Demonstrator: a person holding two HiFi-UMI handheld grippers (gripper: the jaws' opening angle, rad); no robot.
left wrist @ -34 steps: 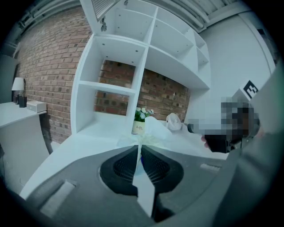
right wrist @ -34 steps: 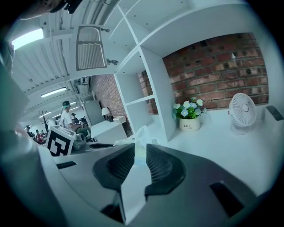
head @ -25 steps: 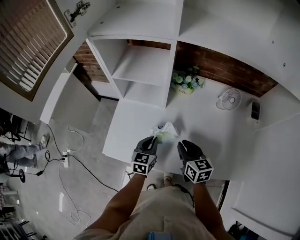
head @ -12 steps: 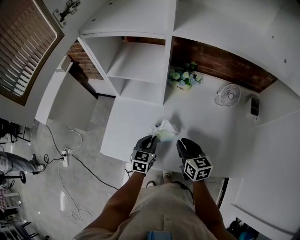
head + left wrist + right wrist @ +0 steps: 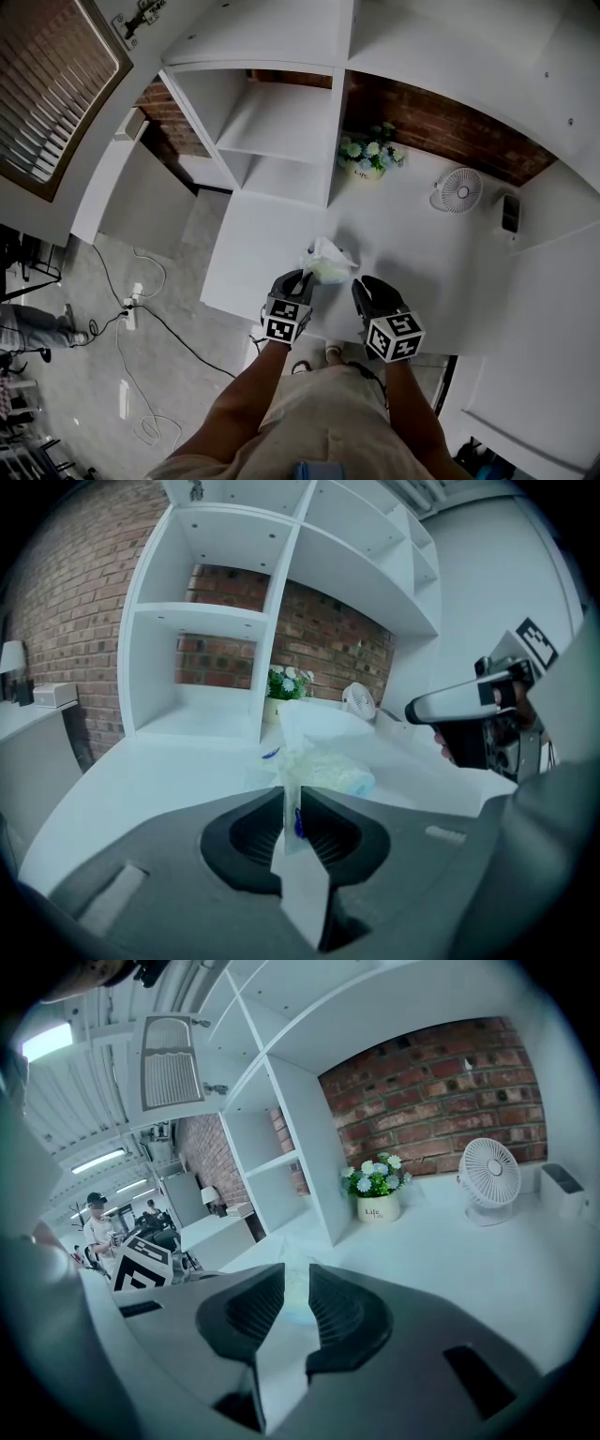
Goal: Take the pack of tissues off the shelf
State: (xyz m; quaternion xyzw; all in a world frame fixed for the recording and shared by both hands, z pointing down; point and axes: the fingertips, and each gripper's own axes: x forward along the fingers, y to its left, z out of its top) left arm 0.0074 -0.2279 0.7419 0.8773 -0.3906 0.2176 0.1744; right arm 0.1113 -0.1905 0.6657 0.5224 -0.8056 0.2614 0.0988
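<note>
**Head view:** Your left gripper (image 5: 302,281) is clamped on the near-left edge of the pack of tissues (image 5: 329,263). The pack is off the shelf unit (image 5: 281,122) and sits out over the white table (image 5: 441,267), near its front edge. This view does not show whether the pack rests on the table or hangs just above it. Your right gripper (image 5: 364,287) is just beside the pack's near-right corner. A flower pot (image 5: 367,159) and a fan (image 5: 457,194) stand well behind, against the brick wall.

**Left gripper view:** Your jaws are pressed together on a thin flap of the pack's clear wrapper, which stands upright between the pads. The bulk of the pack lies just beyond the fingertips, slightly to the right. Your right gripper shows at the far right, level with the pack and apart from it.

**Right gripper view:** Your jaws stand a narrow gap apart and grip nothing. A pale patch shows through the gap, low and to the left, but you cannot tell from here whether it is the pack. The flower pot and fan are ahead to the right.
</note>
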